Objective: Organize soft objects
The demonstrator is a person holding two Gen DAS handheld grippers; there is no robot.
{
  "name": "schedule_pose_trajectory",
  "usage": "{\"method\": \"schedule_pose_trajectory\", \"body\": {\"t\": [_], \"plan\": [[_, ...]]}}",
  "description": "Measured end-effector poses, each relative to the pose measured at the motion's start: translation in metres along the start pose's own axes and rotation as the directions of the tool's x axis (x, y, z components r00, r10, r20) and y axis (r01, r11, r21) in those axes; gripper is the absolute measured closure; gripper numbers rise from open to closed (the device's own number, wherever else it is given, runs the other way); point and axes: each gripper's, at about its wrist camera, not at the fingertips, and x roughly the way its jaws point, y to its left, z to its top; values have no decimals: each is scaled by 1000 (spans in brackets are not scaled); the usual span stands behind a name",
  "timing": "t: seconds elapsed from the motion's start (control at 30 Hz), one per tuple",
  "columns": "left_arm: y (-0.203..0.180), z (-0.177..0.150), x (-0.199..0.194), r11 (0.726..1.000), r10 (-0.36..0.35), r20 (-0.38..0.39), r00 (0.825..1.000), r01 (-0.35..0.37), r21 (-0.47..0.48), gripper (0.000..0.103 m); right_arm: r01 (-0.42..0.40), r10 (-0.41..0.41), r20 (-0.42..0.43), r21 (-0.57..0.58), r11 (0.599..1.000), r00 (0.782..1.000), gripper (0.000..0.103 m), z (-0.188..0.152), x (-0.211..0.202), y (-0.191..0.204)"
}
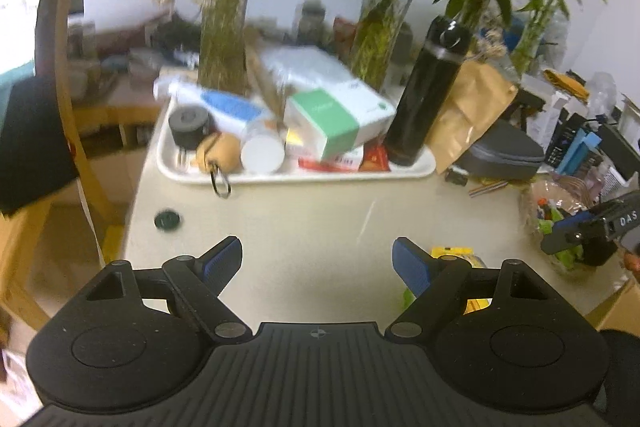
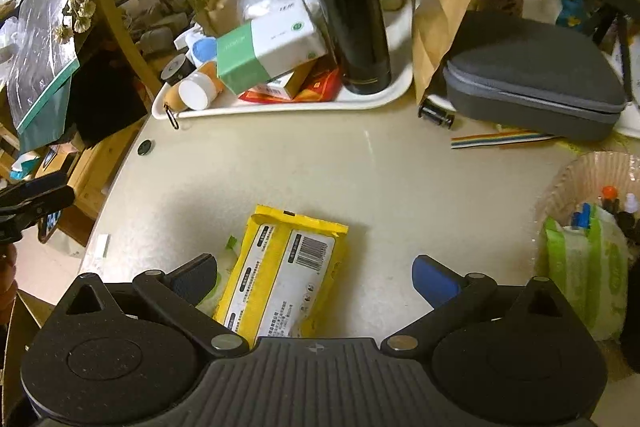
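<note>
A: Where is your yellow packet (image 2: 286, 269), and how does it lie?

B: Flat on the cream table (image 2: 360, 179), label side up with the barcode showing. Its long axis runs from your right gripper (image 2: 316, 277) away toward the white tray (image 2: 396, 87), leaning slightly to the right; the crimped end with the small hang-hole points away from you. Its near end is hidden under the gripper body. A pale green-and-white soft pack (image 2: 216, 281) lies just beside it, partly under the left finger.

A: And the gripper states?

B: Your right gripper is spread wide; the packet lies between the fingers, nearer the left one, and neither pad presses on it. Your left gripper (image 1: 318, 261) is likewise spread, with bare tabletop between its blue pads. In its view the packet's yellow corner (image 1: 454, 253) shows behind the right-hand finger.

A: Containers?

B: The white tray holds an upright black flask (image 2: 348, 3), a tilted green-and-white box (image 2: 268, 47), a red-and-orange packet (image 2: 320, 87), a white-capped jar lying on its side (image 2: 196, 89), a dark tape roll (image 1: 188, 125) and a tan pouch with a carabiner (image 1: 218, 151). At your right, a clear ribbed plastic basket (image 2: 592, 171) holds a green-and-white soft pack (image 2: 580, 263) and small coloured items. A closed grey zip case (image 2: 532, 79) sits behind it, contents unseen.
</note>
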Motion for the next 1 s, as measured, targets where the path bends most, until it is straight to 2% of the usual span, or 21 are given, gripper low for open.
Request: {"method": "schedule_pose_trajectory", "body": {"t": [0.23,0.4,0.63,0.77,1.0], "plan": [[9,-5,19,998,-56,-101,993,52,-40,20,-35,34,-72,-8,999,997,0,8,18,-4],[13,-13,32,993,-98,-158,983,87,-78,20,-72,71,-157,-3,997,985,0,14,37,-6],[16,-19,45,988,-136,-219,966,115,-106,20,-73,84,-296,49,996,952,0,24,63,-10],[15,-20,46,988,-140,-233,962,121,-93,20,-97,121,-344,87,991,931,0,30,73,-10],[13,-22,50,990,-134,-251,959,118,-79,20,-95,131,-414,106,990,901,1,38,93,0]]}}
